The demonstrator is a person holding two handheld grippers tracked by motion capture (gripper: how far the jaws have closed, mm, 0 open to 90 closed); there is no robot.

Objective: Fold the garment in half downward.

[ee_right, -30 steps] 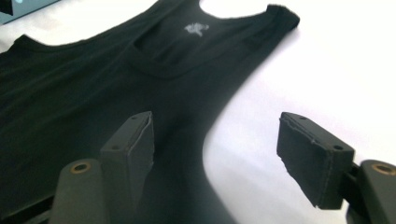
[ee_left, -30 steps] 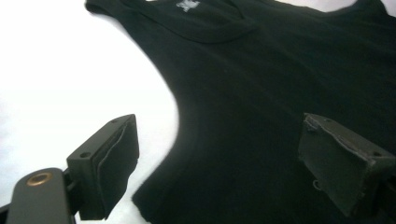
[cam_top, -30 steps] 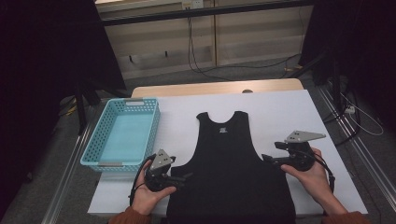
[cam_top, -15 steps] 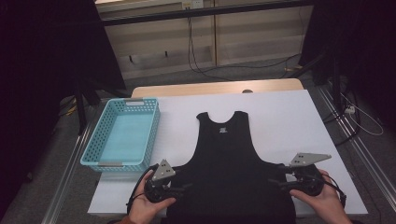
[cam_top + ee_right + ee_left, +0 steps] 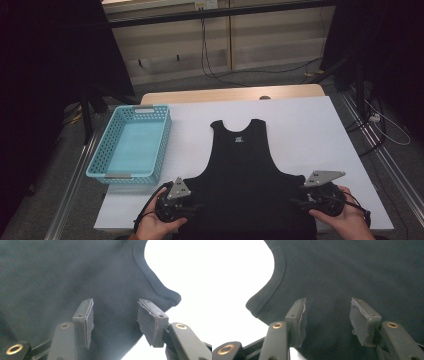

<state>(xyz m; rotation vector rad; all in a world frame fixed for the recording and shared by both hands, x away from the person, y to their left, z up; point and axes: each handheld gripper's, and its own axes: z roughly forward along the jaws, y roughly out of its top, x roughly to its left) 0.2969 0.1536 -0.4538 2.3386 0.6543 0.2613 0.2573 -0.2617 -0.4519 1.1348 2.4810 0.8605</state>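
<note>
A black sleeveless top (image 5: 247, 170) lies flat on the white table (image 5: 300, 120), neck toward the far side. My left gripper (image 5: 196, 205) sits at the top's left side seam near the front edge, jaws open, nothing between them. Its own view shows the black fabric (image 5: 342, 277) under the open gripper (image 5: 327, 315), with the armhole corner to the left. My right gripper (image 5: 296, 202) mirrors it at the right side seam, also open. In the right gripper view the fabric (image 5: 62, 277) spreads under the open gripper (image 5: 115, 315), with the armhole corner at the right.
A light blue plastic basket (image 5: 131, 144) stands with nothing in it at the table's left. A wooden strip (image 5: 230, 94) runs along the far edge. Cables (image 5: 215, 70) lie on the floor behind the table. Metal rails (image 5: 380, 150) run along the right side.
Both grippers have moved back toward the front edge, from beside the armholes down along the top's side seams. The top has not shifted.
</note>
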